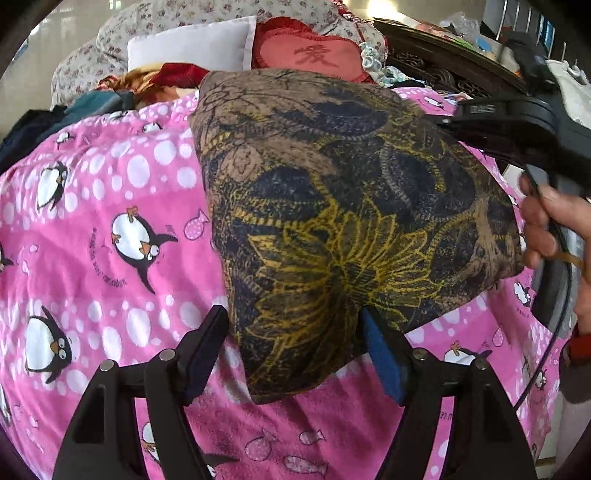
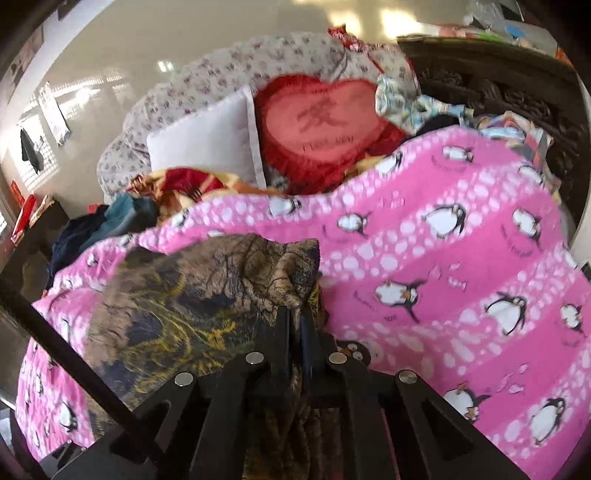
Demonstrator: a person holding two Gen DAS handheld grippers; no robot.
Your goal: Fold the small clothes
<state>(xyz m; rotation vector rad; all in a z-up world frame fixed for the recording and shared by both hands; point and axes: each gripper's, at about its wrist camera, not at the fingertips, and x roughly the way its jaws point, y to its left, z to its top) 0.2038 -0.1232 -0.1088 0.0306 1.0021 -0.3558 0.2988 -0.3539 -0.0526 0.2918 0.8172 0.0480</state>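
Note:
A brown garment with dark blue and yellow flower print lies folded on the pink penguin blanket. My left gripper is open, its fingers standing on either side of the garment's near corner. My right gripper is shut on the garment's far edge; the cloth bunches between its fingers. In the left wrist view the right gripper's body and the hand holding it come in from the right at the garment's far right corner.
A red heart pillow, a white pillow and a floral quilt are piled at the far end. Dark clothes lie at the far left. A dark carved headboard stands at the right.

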